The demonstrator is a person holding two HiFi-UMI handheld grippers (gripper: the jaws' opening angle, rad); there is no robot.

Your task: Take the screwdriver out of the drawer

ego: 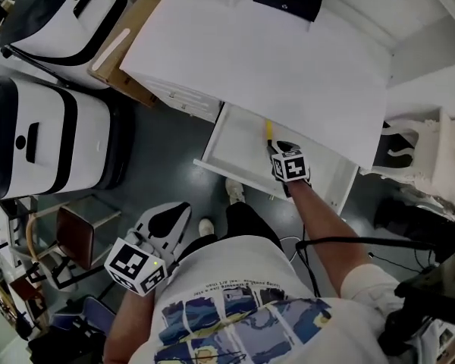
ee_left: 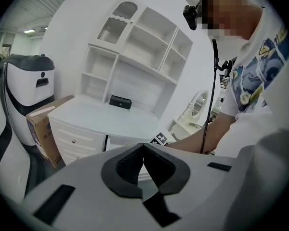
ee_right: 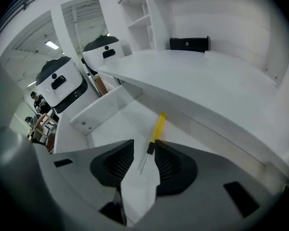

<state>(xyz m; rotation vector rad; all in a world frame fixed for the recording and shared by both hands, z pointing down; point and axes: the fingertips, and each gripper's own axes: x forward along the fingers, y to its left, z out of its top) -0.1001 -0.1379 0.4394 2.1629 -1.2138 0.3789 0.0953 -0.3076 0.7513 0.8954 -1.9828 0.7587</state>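
Head view — screwdriver (ego: 268, 130) yellow, shirt lettering (ego: 202, 284) illegible.

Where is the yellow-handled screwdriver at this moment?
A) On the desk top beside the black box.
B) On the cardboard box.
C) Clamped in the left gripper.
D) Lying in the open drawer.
D: the screwdriver lies ungripped on the floor of the drawer, between the open jaws of the right gripper.

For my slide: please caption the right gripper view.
Open right gripper poised over the screwdriver in the open drawer.
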